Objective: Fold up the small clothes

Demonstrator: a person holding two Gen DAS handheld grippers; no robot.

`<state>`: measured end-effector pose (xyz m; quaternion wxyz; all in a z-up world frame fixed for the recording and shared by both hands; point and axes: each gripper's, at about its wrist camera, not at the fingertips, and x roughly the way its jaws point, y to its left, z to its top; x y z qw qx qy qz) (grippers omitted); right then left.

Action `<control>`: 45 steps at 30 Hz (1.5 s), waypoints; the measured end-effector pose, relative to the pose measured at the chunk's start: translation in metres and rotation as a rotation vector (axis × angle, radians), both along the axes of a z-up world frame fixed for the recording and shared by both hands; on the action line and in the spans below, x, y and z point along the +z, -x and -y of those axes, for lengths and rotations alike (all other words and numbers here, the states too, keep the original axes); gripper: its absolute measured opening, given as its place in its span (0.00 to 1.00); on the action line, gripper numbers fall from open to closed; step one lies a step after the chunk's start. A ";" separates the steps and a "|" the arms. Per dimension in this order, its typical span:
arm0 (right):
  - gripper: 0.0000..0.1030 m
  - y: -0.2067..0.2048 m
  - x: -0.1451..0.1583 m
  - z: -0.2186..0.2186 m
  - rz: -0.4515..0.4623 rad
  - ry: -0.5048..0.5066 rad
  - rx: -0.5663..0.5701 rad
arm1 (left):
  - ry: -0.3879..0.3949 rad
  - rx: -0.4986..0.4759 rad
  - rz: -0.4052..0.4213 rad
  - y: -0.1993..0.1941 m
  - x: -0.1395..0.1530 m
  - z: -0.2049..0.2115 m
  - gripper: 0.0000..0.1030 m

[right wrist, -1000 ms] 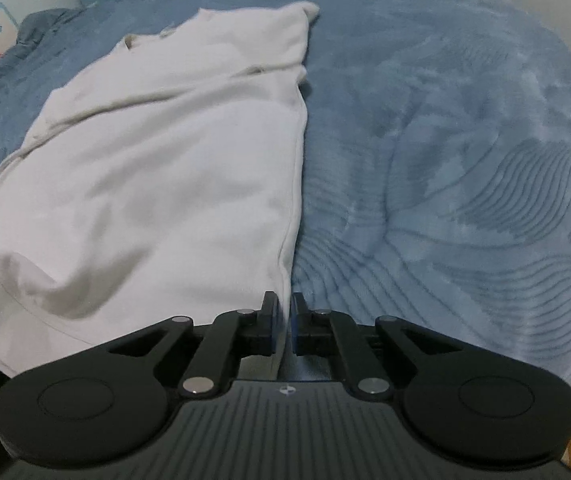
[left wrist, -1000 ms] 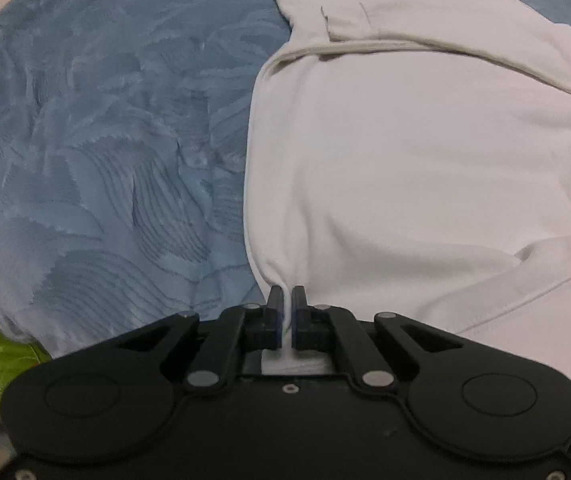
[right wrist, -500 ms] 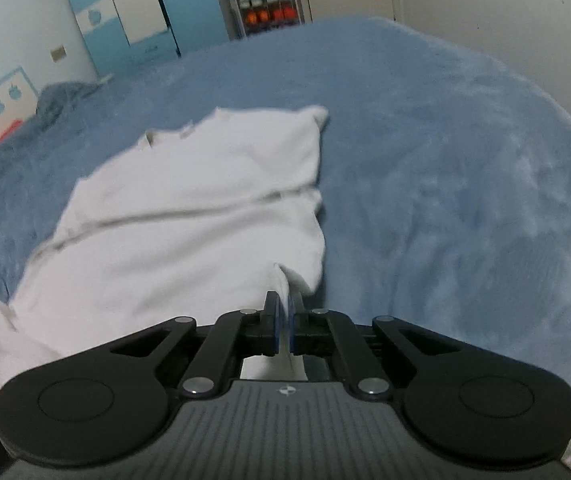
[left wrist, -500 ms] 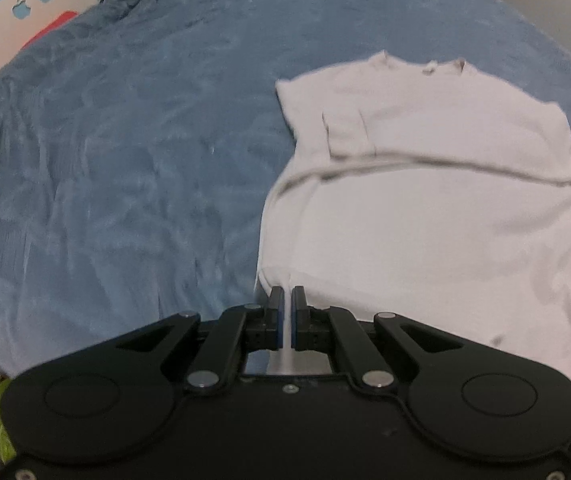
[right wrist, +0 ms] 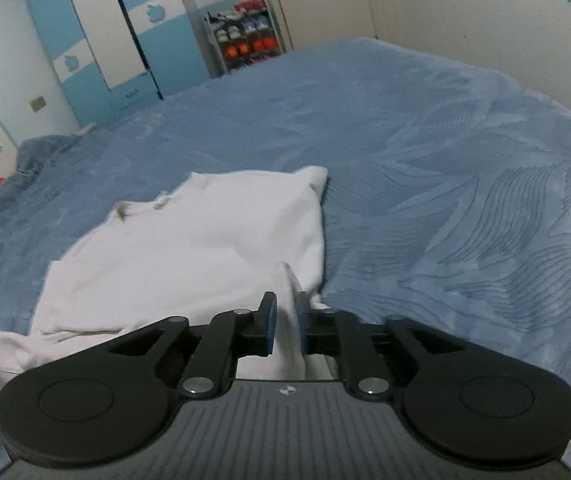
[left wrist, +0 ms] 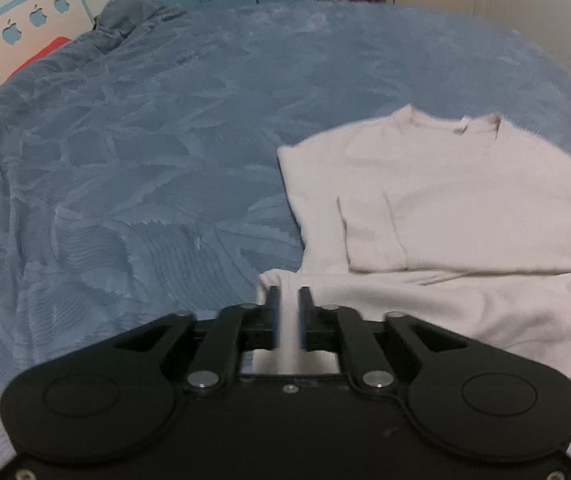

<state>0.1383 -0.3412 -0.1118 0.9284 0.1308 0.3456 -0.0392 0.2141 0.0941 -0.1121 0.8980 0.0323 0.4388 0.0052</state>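
A white long-sleeved shirt (left wrist: 465,208) lies on the blue bed cover (left wrist: 145,160), collar at the far end, one sleeve folded across the chest. Its bottom hem is doubled up over the body. My left gripper (left wrist: 289,300) is at the hem's left corner, jaws slightly parted, with a strip of white cloth still between them. In the right wrist view the shirt (right wrist: 205,232) shows the same fold. My right gripper (right wrist: 285,308) is at the hem's right corner, jaws also slightly parted, a ridge of cloth standing in the gap.
The blue cover (right wrist: 445,160) spreads wide on both sides of the shirt. A rumpled pillow area (left wrist: 133,12) and a headboard with apple shapes (left wrist: 25,40) lie far left. Blue-and-white wardrobes (right wrist: 125,40) and a shoe shelf (right wrist: 245,36) stand beyond the bed.
Both grippers carried the bottom hem up and forward over the shirt body, doubling it. The gap between each pair of fingers has widened from the tight pinch seen before.
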 end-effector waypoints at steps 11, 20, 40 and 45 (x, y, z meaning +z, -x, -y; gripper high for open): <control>0.62 0.039 -0.036 -0.005 -0.110 0.080 0.109 | 0.067 -0.020 -0.143 0.039 -0.052 -0.010 0.43; 0.62 0.032 -0.048 -0.029 -0.146 0.049 0.164 | 0.086 -0.054 -0.099 0.038 -0.046 -0.006 0.43; 0.07 0.018 -0.024 -0.032 -0.111 0.045 0.086 | 0.114 -0.042 0.000 0.036 -0.032 -0.010 0.02; 0.07 0.039 0.007 -0.032 -0.073 0.011 0.089 | 0.182 -0.025 0.060 0.054 0.009 -0.014 0.02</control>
